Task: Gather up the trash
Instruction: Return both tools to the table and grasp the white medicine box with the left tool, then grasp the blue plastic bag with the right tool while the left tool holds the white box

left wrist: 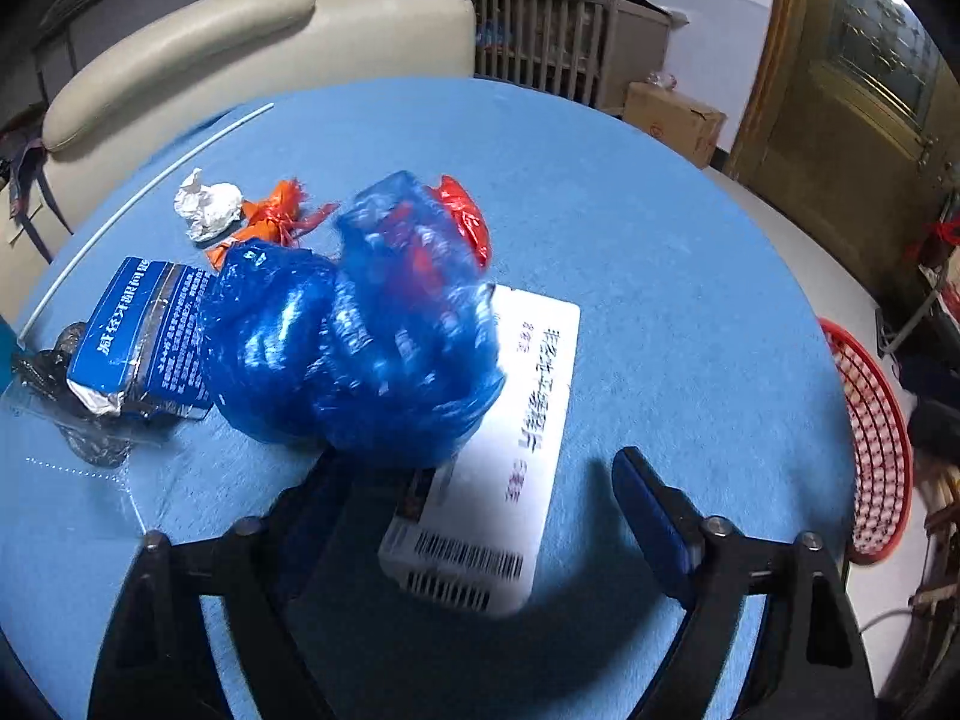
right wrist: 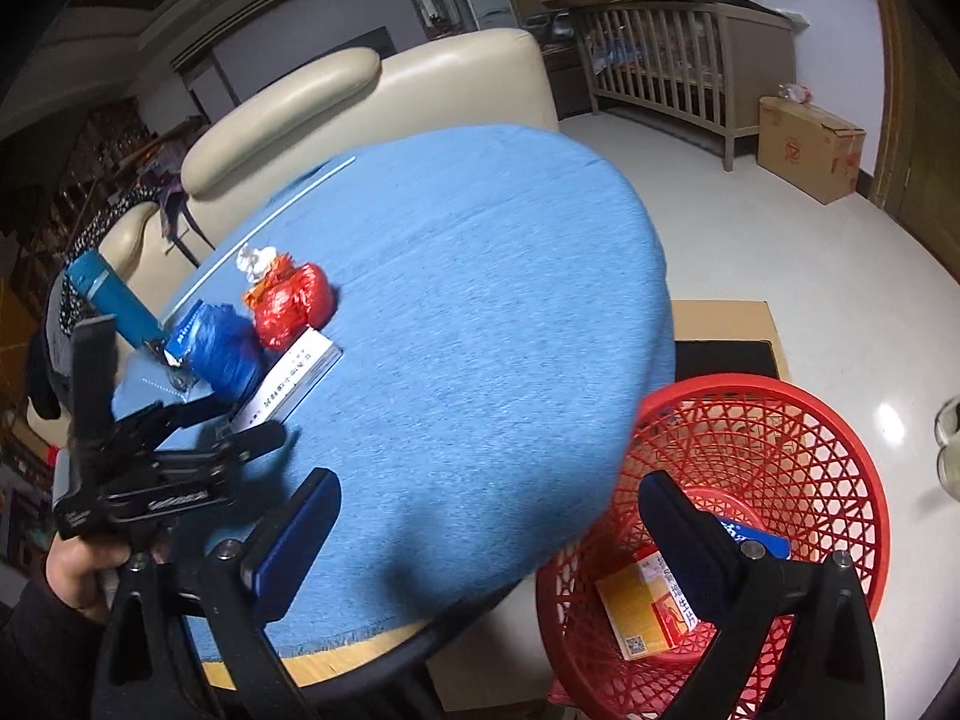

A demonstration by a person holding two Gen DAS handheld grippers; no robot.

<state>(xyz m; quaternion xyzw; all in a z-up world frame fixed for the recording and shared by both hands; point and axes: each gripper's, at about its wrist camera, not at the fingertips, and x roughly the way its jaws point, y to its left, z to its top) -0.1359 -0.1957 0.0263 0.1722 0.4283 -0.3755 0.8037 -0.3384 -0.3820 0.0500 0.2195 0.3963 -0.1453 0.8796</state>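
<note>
Indoor light is dim and cool, falling from above. The crumpled blue plastic bag (left wrist: 354, 324) smears with motion blur in the left wrist view (its highlights streak). Soft shadows pool under the round blue cloth-covered table (right wrist: 480, 312). Fisheye bending darkens every corner.

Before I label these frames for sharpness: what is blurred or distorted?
Left wrist view: the blue plastic bag is motion-smeared, the white box soft. Right wrist view: sharper; fisheye bends the table edge; glare on the floor.
</note>
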